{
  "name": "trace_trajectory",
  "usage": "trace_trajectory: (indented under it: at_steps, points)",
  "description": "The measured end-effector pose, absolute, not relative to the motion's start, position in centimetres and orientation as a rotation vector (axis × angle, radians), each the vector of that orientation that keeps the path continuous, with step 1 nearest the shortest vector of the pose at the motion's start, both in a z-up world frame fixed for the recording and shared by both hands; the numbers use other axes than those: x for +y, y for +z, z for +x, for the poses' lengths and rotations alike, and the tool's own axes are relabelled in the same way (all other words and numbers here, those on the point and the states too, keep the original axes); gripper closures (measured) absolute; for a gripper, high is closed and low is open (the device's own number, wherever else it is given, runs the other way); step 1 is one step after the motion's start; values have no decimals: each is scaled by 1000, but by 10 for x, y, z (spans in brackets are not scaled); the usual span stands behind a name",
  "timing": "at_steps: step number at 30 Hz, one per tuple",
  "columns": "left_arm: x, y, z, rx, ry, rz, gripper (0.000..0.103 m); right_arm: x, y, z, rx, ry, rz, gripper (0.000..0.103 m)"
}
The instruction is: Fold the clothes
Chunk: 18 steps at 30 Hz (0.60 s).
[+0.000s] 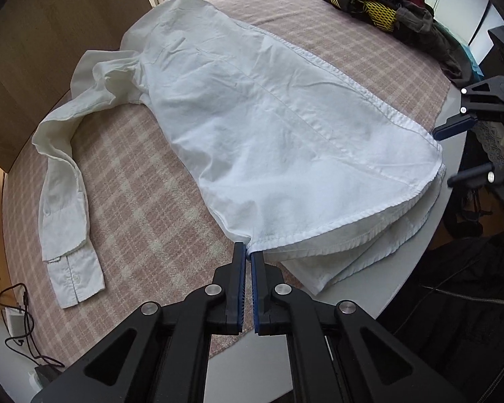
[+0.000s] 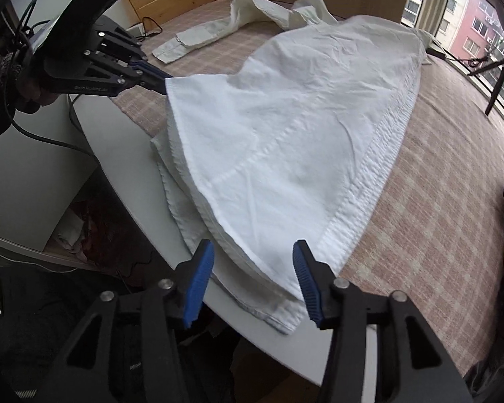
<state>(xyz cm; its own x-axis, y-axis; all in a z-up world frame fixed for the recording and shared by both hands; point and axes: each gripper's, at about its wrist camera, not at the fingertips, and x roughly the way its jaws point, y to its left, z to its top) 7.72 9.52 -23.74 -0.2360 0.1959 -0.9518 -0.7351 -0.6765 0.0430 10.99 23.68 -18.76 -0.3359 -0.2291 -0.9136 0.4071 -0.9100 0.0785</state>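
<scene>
On the checked pink cloth (image 1: pixel 144 181) covering a white table (image 1: pixel 359 288), a white shirt (image 1: pixel 252 117) is lying spread out, its body folded over itself so that the hem layers are stacking near the table's edge. One sleeve (image 1: pixel 64 201) is trailing off to the side across the cloth, its cuff lying flat and well apart from the hem.

The left gripper (image 1: pixel 248 252) is pinching a corner of the hem, its blue pads drawn together on the fabric; from the right wrist view that corner is lifting slightly off the table as the same gripper (image 2: pixel 163 84) is gripping it. The right gripper (image 2: pixel 252 255) is hovering at the other end of the hem with its fingers (image 2: pixel 201 268) spread wide apart, the hem's edge sitting between them but not clamped.

A pile of dark clothes (image 1: pixel 386 3) with yellow mesh is sitting at the far side of the cloth, well apart from the shirt. Cables (image 1: pixel 20 319) are lying on the floor beside the table.
</scene>
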Motion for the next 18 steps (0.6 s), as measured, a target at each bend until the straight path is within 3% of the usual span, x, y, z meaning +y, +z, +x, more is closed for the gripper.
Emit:
trace_trajectory:
  at_steps: [10,18]
  points:
    - [94,-212,71,595,1991,-1395,100,172,-214,86,294,-2270,1496,53]
    - [99,-187,72,598,1997,-1324,100,198,-215,77,153,-2392,1550,54]
